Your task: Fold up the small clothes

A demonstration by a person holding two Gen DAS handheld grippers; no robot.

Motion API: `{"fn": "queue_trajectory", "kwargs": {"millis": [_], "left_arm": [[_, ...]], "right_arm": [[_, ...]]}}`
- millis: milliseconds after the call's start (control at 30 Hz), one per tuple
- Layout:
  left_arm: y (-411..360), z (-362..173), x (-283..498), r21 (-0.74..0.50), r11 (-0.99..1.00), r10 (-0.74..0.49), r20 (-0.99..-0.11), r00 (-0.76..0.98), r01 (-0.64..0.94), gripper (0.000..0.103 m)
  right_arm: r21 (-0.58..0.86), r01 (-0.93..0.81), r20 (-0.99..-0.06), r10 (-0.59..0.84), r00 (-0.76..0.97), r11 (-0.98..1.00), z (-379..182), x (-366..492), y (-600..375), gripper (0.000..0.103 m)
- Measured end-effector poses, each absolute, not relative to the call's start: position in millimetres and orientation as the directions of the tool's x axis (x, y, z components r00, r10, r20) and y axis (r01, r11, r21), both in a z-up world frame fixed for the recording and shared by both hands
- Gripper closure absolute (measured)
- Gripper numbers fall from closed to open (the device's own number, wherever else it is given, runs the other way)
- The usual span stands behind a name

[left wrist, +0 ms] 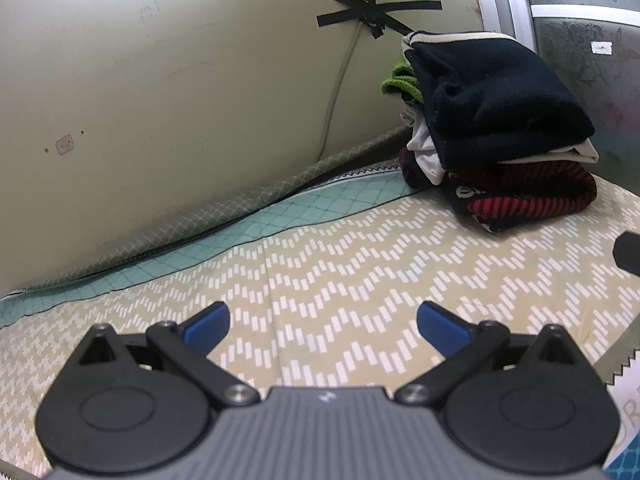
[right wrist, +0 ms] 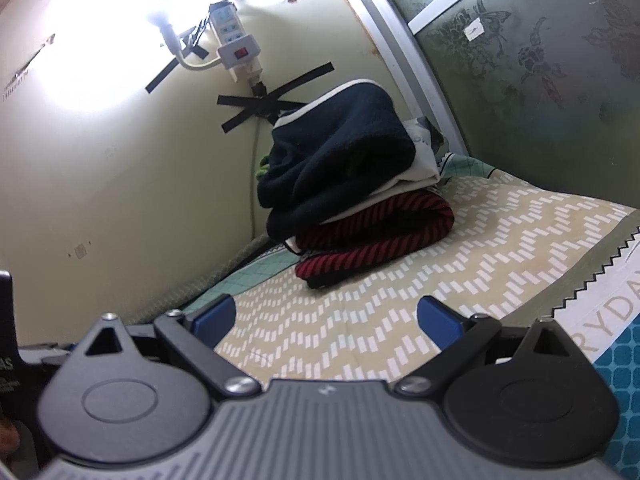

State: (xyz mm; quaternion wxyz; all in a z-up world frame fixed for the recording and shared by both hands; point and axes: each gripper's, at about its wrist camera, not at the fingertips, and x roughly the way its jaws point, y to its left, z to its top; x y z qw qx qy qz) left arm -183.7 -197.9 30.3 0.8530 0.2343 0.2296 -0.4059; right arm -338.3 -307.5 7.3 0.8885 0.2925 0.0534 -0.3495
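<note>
Both the left tongs and right tongs are hovering spread and empty over the bed, while the leaning clothes stack at the far wall is risking toppling if nudged carelessly.

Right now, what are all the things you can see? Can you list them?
navy garment: one, dark blue with white trim, top of the pile
white garment: one, under the navy one
striped garment: one, red and black, bottom of the pile
green cloth: one, behind the pile
sheet: one, beige with white zigzags, under everything
power strip: one, white, on the wall
tape: black strips, on the wall
left gripper: open, empty
right gripper: open, empty
</note>
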Motion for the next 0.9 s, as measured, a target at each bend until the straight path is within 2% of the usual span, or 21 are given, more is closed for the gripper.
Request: {"fn": "queue_trajectory", "kwargs": {"millis": [900], "left_arm": [[-195.5,32.7,-181.8,0.188,0.532,-0.606,-0.597,0.526,0.826,0.0]], "right_arm": [[0.463,0.664,-0.328,-0.582,0.744,0.587,7.7,-332.3,-310.2,0.011]]}}
